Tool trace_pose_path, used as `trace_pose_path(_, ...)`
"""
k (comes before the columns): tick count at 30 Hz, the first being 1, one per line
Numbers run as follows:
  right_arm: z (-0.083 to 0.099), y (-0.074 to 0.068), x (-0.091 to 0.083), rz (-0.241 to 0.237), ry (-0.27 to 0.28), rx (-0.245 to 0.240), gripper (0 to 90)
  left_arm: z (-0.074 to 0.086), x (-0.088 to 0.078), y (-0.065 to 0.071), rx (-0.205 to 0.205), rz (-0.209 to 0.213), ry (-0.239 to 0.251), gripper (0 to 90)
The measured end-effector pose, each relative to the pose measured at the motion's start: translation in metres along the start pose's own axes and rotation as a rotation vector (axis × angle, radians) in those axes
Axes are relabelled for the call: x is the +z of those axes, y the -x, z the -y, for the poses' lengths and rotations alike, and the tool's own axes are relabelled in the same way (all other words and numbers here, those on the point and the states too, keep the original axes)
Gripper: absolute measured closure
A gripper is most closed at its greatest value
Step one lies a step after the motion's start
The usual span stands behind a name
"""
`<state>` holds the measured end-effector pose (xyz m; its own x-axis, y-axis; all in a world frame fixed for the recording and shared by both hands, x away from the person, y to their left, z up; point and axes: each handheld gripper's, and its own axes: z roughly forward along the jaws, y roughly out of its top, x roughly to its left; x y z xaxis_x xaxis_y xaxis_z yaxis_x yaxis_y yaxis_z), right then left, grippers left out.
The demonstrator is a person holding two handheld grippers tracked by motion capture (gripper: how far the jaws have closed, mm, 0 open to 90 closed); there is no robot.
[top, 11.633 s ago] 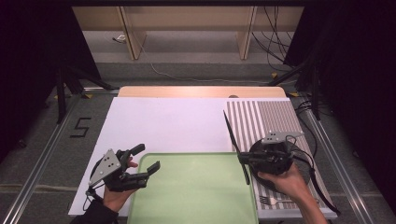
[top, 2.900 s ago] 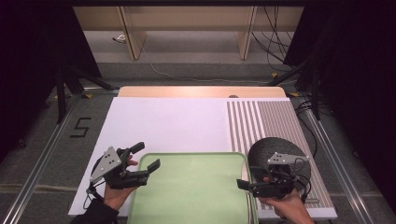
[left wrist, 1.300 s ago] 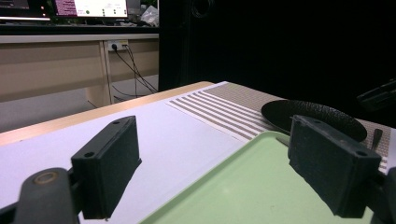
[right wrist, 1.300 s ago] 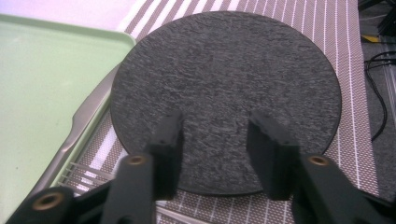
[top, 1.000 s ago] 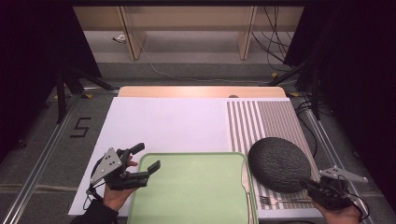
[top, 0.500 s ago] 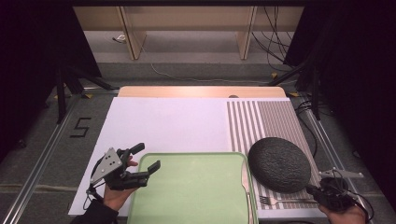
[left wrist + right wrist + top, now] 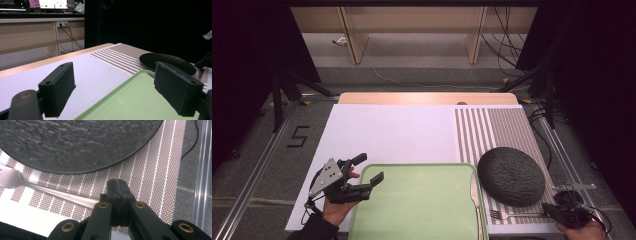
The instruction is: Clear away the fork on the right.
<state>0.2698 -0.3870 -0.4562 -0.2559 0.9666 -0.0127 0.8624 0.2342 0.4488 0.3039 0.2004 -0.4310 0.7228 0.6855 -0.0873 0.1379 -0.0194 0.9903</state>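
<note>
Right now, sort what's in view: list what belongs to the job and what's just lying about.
In the job: fork, dark plate, right gripper, shut beside the fork's handle.
Lying about: green tray, striped mat, cables, left gripper, open.

Pale green tray; speckled black plate; brown-and-white striped placemat; silver fork; white table cover.

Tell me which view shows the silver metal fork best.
The right gripper view: the silver metal fork lies close up on the striped placemat, its handle reaching the shut right gripper. The high view shows it small; the left gripper view gives nothing clear.
</note>
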Motion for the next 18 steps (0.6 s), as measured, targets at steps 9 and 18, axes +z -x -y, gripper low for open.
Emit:
trace_pose_path(9, 0.0004, -0.001, 0.0011, -0.002, -0.032, -0.018, 90.0, 0.0, -0.0001, -0.0001, -0.001, 0.0, 0.001, 16.6)
trace_pose_path(18, 0.001, -0.0015, 0.0008, -0.011, -0.063, -0.027, 90.0, 0.0, -0.0001, 0.0001, 0.001, -0.001, -0.001, 16.6)
